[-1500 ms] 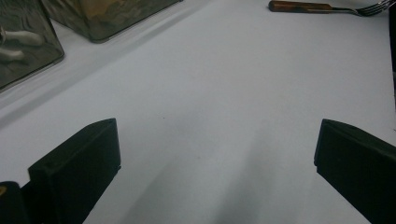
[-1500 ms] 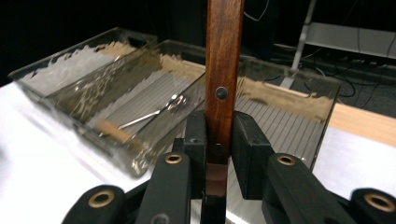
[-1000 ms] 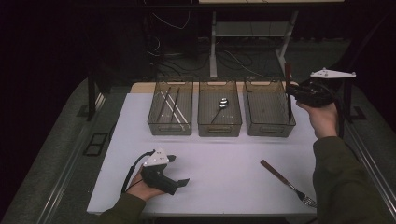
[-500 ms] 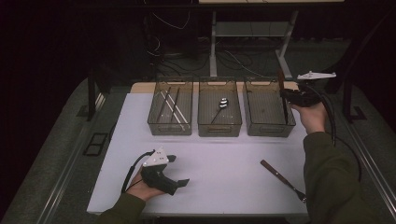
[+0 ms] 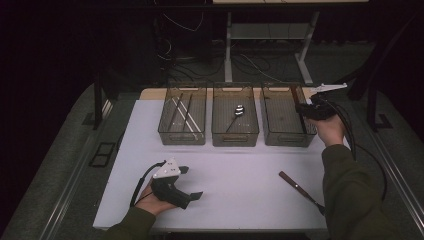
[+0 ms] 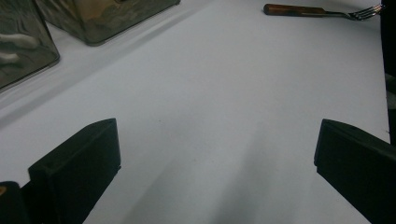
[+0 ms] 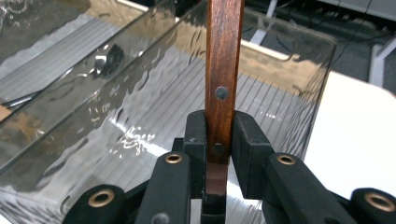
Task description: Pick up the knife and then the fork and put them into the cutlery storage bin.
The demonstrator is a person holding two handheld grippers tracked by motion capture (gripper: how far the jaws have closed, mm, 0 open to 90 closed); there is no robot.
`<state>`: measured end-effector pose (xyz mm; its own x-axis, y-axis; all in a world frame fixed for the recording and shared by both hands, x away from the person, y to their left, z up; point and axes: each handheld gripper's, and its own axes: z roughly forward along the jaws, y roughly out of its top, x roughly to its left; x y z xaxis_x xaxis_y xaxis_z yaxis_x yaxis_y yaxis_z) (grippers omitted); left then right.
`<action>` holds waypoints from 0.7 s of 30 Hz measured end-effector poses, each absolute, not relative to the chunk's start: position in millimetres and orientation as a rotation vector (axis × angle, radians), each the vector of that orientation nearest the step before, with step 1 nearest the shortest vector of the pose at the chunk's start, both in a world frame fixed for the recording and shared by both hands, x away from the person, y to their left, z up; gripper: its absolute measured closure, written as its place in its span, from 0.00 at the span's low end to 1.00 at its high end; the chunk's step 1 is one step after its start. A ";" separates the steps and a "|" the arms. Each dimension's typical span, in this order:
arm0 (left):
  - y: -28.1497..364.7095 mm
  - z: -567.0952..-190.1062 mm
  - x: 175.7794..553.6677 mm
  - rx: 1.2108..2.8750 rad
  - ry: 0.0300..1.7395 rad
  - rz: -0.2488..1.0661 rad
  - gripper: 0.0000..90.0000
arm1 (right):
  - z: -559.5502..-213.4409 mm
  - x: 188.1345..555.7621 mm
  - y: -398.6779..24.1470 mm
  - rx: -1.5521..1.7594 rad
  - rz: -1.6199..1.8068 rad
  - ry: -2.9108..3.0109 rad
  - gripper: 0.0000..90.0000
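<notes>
Two black jaws of the right gripper [image 7: 219, 140] are being pressed onto a wooden handle [image 7: 224, 60], which is being held upright over the right bin [image 5: 285, 117]. The utensil's working end is hidden below the jaws, so it cannot be told what it is. In the high view the right gripper [image 5: 306, 111] is being held at that bin's right wall, with the handle's long axis standing steeply along the near-to-far line of the bin. The move ahead is judged to turn on this: the bin's open floor lies directly beneath and ahead of the jaws, so only a lowering and a release should be needed. The left gripper [image 5: 192, 182] is being rested well away on the white table [image 5: 240, 180], its jaws spread wide on nothing. A fork [image 5: 300, 189] is lying near the table's right front. Two more bins, the left bin [image 5: 182, 120] and the middle bin [image 5: 235, 120], are standing beside the right one. Dark flooring and cables are surrounding the table.
</notes>
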<state>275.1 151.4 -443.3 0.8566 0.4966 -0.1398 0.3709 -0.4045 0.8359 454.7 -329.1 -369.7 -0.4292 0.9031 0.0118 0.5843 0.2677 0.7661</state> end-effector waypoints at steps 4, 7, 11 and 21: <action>151.4 -443.2 275.0 2.038 0.633 0.160 0.00 | -374.3 456.2 -328.9 1.349 0.972 2.142 0.86; 151.5 -443.2 275.1 2.038 0.634 0.159 0.00 | -377.1 457.5 -328.2 1.349 0.956 2.157 0.86; 151.6 -443.2 275.1 2.038 0.634 0.159 0.00 | -380.0 459.0 -327.0 1.347 0.928 2.176 0.86; 151.6 -443.1 275.1 2.038 0.633 0.158 0.00 | -385.3 463.6 -322.9 1.341 0.902 2.178 0.79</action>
